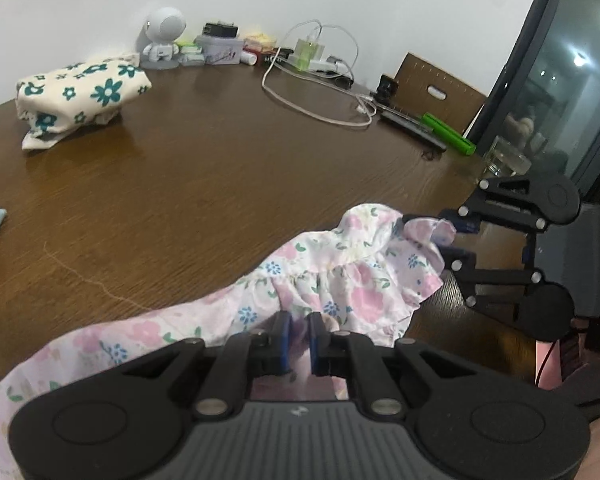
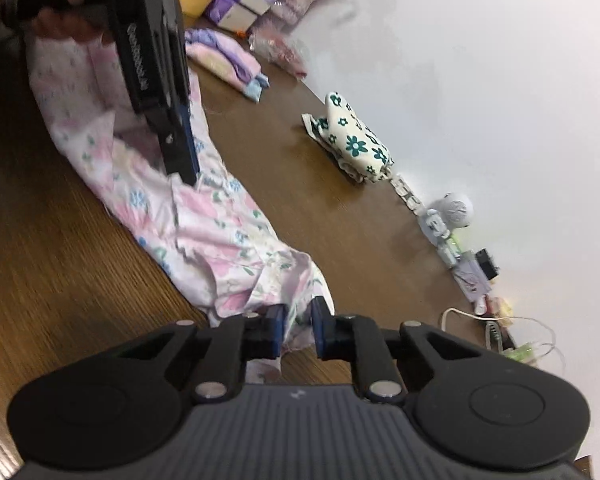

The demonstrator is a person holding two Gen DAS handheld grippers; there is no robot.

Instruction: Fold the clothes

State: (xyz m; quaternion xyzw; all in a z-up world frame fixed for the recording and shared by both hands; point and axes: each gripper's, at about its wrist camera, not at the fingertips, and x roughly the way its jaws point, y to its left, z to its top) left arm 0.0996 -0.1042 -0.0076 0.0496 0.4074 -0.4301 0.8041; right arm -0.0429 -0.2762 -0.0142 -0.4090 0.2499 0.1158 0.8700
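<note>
Left wrist view: two black two-finger grippers with blue pads, one floral garment between them. Left gripper (image 1: 299,334) has its jaws nearly together, pinching a fold of the thin pink-and-blue floral cotton garment (image 1: 332,276), which lies crumpled and stretched along the near edge of the brown wood-grain table (image 1: 204,168). Right gripper (image 1: 444,236) comes in from the right, its jaws narrowed on the garment's ruffled hem. Right wrist view agrees: right gripper (image 2: 299,322) has pale fabric bunched between its pads, and the left gripper (image 2: 182,168) points down onto the garment (image 2: 204,216); a hand (image 2: 60,4) holds that gripper's body. One folded cream cloth bundle with teal flower print (image 1: 80,92) sits well apart toward the wall, soft and rounded. One more pastel folded stack, pink, lilac and blue (image 2: 228,60), lies farther along the table. Against the white wall: one small white round-headed robot figurine (image 1: 164,38), one loose white cable (image 1: 312,92), one pale green translucent charger block (image 1: 310,52), two bright green cylinders (image 1: 448,132), one clear glass (image 1: 504,158). One dark-framed monitor (image 1: 560,80) stands at the right edge.
</note>
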